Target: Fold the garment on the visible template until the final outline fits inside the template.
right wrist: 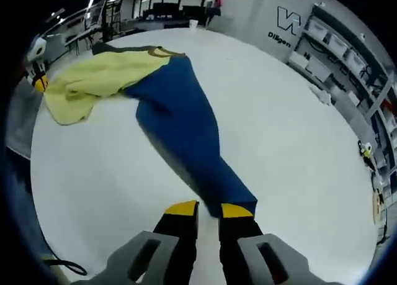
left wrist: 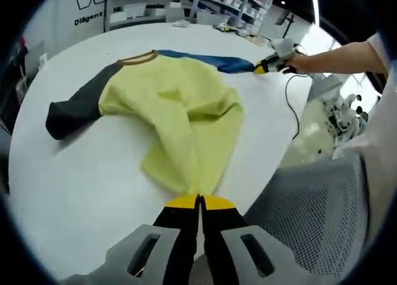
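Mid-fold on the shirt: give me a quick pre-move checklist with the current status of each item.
1. Left tool shut on the yellow hem: ok.
2. Right tool gripping the blue sleeve: cannot tell; jaws stand slightly apart at the cuff.
3. Whole garment on the white table: ok; dark sleeve lies flat.
4. Yellow body smooth: not ok, bunched and folded over.
5. Template outline visible: cannot tell.
6. Cable away from the fabric: ok.
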The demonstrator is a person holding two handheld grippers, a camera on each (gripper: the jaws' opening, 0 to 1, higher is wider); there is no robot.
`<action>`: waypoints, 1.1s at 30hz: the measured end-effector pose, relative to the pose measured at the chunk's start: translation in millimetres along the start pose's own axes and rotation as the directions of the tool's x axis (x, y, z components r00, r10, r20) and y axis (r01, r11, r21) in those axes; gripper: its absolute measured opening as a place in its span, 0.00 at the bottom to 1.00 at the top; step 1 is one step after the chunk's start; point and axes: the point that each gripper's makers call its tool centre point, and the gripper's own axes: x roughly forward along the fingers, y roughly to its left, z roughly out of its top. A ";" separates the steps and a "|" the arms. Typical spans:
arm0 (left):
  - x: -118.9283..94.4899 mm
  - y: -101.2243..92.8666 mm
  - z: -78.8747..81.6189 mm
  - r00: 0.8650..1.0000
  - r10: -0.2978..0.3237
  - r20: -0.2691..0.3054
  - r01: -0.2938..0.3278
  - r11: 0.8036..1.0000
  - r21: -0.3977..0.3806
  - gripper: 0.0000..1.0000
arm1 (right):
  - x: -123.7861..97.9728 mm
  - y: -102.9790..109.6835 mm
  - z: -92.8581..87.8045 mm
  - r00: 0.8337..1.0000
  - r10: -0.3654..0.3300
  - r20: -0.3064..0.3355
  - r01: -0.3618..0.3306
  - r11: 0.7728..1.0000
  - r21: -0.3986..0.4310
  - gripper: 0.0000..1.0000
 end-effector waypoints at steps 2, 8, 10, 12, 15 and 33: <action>0.0 0.5 0.0 1.000 0.001 -0.001 -0.001 1.000 0.001 0.00 | 2.4 -5.5 -1.4 1.000 0.001 -0.016 -0.001 1.000 -0.019 0.00; 0.5 1.4 0.8 1.000 0.003 -0.003 -0.003 1.000 0.007 0.00 | -13.6 0.7 0.6 0.996 0.088 -0.004 -0.088 0.996 -0.022 0.00; 0.3 0.7 0.9 1.000 0.003 0.000 -0.003 1.000 0.007 0.00 | -22.2 10.3 0.5 0.986 0.165 0.015 -0.165 0.986 -0.001 0.00; 0.9 -0.3 0.1 1.000 0.000 0.000 0.000 1.000 0.009 0.00 | -35.8 15.9 2.3 0.975 0.217 0.042 -0.216 0.976 -0.036 0.00; 1.6 -0.7 -0.3 1.000 -0.001 0.003 0.001 1.000 0.008 0.00 | -58.4 25.6 2.2 0.948 0.305 0.096 -0.309 0.950 0.039 0.00; 0.3 -1.8 -1.4 1.000 -0.008 0.001 0.008 1.000 0.018 0.00 | -82.6 10.1 -47.2 0.978 0.201 -0.063 -0.209 0.964 -0.164 0.00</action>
